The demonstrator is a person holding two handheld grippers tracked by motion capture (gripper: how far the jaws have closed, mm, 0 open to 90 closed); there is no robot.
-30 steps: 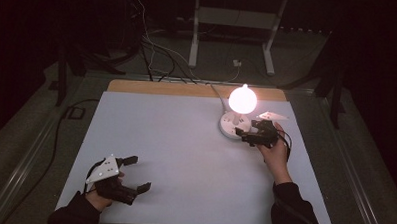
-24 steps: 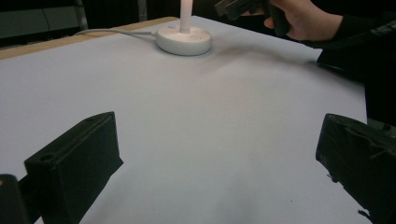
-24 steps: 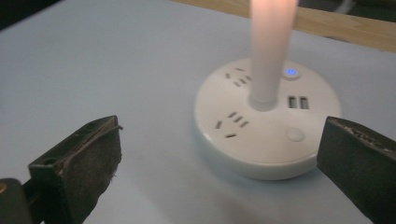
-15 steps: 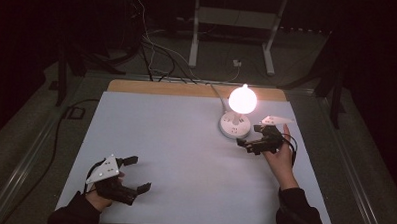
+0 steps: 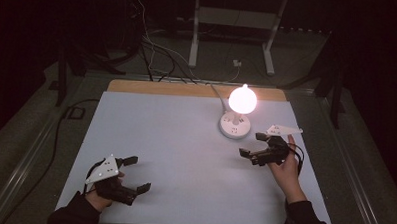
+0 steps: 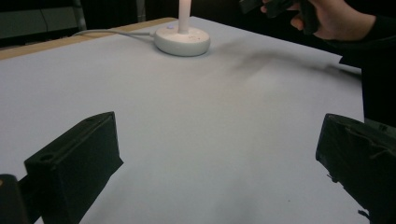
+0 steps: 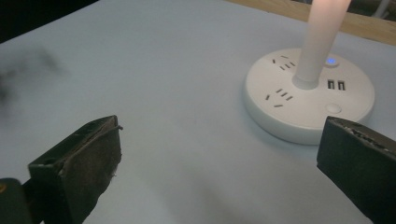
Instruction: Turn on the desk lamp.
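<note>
The biggest thing here is the table (image 5: 185, 156). It has a flat pale top, and the room around it is dark. A strip of wood (image 5: 152, 88) runs along the far edge.

The lamp (image 5: 242, 99) stands on the far right part of the table. Its round top glows bright. It rises on a thin stalk from a round white base (image 7: 308, 98). The base has plug holes and a tiny blue light (image 7: 331, 60). A white cord (image 6: 112, 32) runs from the base away to the far side.

The right gripper (image 5: 259, 148) is held just above the table, near the base, on its near right side. Its two black jaws are spread wide with nothing between them. They point left across the table, and the base sits by the right-hand jaw in the right gripper view.

The left gripper (image 5: 130, 175) is at the near left corner, well apart from the lamp. Its jaws are also spread wide and hold nothing.

What could go wrong? I think the lamp is the thing to watch. It looks tall and thin, so a bump from the right gripper could tip it over. A jaw could also catch the cord and drag the base. The glowing top may be hot, so touching it would be bad. The bright glow could make it hard to see the small buttons too.
</note>
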